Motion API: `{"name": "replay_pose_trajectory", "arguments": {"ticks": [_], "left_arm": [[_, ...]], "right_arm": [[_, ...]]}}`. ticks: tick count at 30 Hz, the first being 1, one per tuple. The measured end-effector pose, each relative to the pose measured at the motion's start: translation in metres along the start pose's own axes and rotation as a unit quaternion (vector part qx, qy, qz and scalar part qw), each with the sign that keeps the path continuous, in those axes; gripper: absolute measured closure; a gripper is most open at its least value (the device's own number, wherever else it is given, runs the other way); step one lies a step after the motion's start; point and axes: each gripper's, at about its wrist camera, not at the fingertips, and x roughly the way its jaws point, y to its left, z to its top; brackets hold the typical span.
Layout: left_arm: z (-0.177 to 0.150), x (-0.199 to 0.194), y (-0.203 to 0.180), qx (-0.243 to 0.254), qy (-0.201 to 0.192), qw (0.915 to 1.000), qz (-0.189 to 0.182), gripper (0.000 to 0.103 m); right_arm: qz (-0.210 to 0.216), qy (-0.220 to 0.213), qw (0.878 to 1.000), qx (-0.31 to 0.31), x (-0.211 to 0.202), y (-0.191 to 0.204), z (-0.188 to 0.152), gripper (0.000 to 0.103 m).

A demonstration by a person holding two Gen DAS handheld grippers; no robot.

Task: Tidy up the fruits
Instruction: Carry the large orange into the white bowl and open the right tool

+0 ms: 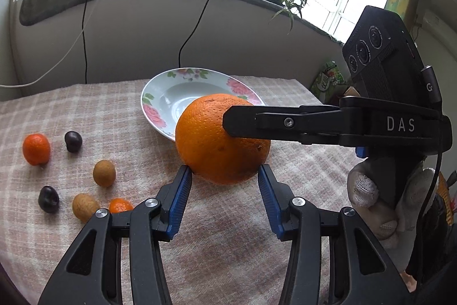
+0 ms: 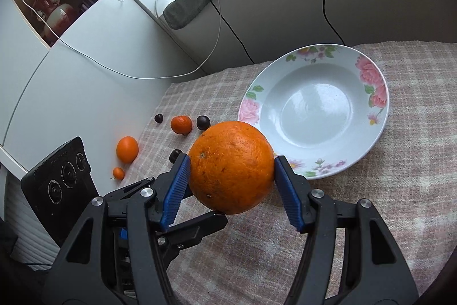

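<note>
Gripping orange: you held the orange (image 1: pixel 220 139) with both grippers at once, lifted above the cloth (image 1: pixel 85 110).
Left view, left gripper (image 1: pixel 225 175): its blue pads (image 1: pixel 182 199) pressed the orange's lower sides; you were clamped on it.
Left view, right gripper (image 1: pixel 228 122): it reached in from the right, one black finger lying across the orange's face, your gloved hand (image 1: pixel 380 199) on its handle.
Left view, plate (image 1: pixel 151 107): just behind the orange, on the cloth.
Left view, small fruits (image 1: pixel 104 173): scattered on the cloth to the left, well apart from the orange.
Right view, right gripper (image 2: pixel 231 176): both pads (image 2: pixel 288 199) squeezed the orange (image 2: pixel 231 166); you grasped it.
Right view, left gripper (image 2: pixel 197 227): its finger showed under the orange.
Right view, plate (image 2: pixel 380 116): bare, beyond the orange to the right.
</note>
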Motion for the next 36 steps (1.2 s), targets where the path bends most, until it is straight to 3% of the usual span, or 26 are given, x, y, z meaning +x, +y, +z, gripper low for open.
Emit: {"name": "replay_pose_trajectory", "arguments": {"ticks": [19,23,36], "left_arm": [[0.02,0.031,-0.001,-0.003,0.014,0.9999,-0.001,0.056],[0.024,0.026,-0.005,0.009,0.002,0.9999,0.006,0.057],[0.016,0.01,-0.002,0.015,-0.006,0.9996,0.026,0.057]], "right_arm": [[-0.009,0.012,0.999,0.033,0.007,-0.034,0.022,0.039],[-0.042,-0.003,0.999,0.031,0.002,-0.037,0.025,0.038],[-0.076,-0.048,0.996,-0.001,-0.023,-0.023,0.022,0.025]]}}
